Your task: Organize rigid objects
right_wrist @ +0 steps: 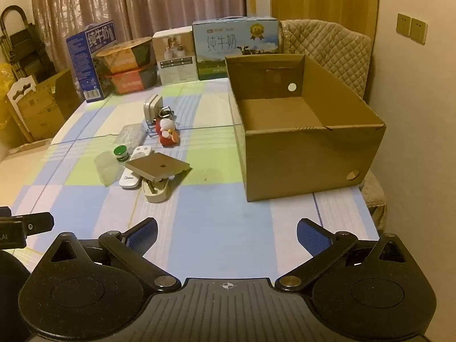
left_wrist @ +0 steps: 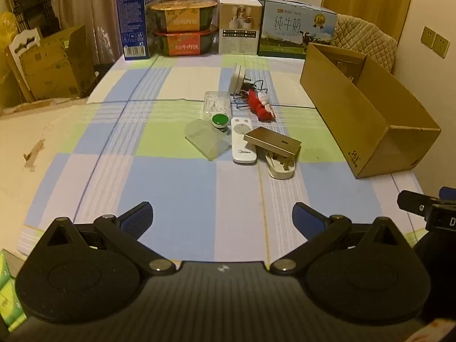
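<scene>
An open cardboard box (right_wrist: 310, 142) is seen standing on the checked tablecloth (left_wrist: 176, 188), and every other place is given from it. Its inside appears bare. To the left of the box, well apart from it, a cluster of small things is gathered: a flat gold box (left_wrist: 272, 142) is propped tilted over a white plug (left_wrist: 280, 168) and the lower end of a white remote (left_wrist: 242, 142); a green-capped jar (left_wrist: 220, 122) and a clear plastic lid (left_wrist: 206, 139) lie further left. Beyond these, a clear case of white sticks (left_wrist: 216, 103), a red figurine (left_wrist: 260, 105), some dark wire and an upright white adapter (left_wrist: 238, 78) are found. Behind the box, along the table's far edge, milk cartons and food boxes are lined up. The left gripper (left_wrist: 222, 216) is held above the cloth nearer than the cluster, its jaws spread wide with nothing between them. The right gripper (right_wrist: 226, 232) is held in front of the box's near left corner, its jaws likewise spread wide and empty.
</scene>
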### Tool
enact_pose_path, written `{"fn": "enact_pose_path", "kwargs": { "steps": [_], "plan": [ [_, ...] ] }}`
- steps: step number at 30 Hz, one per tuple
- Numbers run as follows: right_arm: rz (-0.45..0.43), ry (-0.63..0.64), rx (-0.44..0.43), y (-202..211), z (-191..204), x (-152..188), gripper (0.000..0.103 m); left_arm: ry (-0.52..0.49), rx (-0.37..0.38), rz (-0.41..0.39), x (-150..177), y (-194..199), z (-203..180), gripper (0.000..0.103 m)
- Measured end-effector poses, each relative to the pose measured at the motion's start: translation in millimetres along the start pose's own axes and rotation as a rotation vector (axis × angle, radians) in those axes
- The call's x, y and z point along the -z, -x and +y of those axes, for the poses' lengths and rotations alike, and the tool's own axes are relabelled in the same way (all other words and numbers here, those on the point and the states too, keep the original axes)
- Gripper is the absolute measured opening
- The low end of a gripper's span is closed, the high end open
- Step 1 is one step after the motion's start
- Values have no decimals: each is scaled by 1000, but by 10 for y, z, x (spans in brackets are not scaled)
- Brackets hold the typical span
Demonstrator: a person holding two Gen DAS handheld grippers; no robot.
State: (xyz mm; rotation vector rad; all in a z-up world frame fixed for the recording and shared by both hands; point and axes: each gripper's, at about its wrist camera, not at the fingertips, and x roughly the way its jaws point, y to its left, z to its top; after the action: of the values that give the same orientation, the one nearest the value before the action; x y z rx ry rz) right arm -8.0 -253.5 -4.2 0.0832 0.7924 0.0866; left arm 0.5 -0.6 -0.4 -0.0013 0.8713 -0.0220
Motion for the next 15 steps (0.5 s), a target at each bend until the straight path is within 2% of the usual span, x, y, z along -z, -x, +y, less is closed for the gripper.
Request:
{"fn": "enact_pose_path", "kwargs": {
  "steps": [4, 5, 15],
  "plan": [
    [-5, -4, 6, 8, 9, -2, 101, 33, 23, -7, 38, -3, -3, 102],
    [-7, -4, 7, 12, 7, -8, 101, 51, 52, -2, 8, 5, 76, 102],
    [-3, -9, -3, 30, -2, -22, 101, 21, 34, -15, 6, 41, 42, 102]
  ]
}}
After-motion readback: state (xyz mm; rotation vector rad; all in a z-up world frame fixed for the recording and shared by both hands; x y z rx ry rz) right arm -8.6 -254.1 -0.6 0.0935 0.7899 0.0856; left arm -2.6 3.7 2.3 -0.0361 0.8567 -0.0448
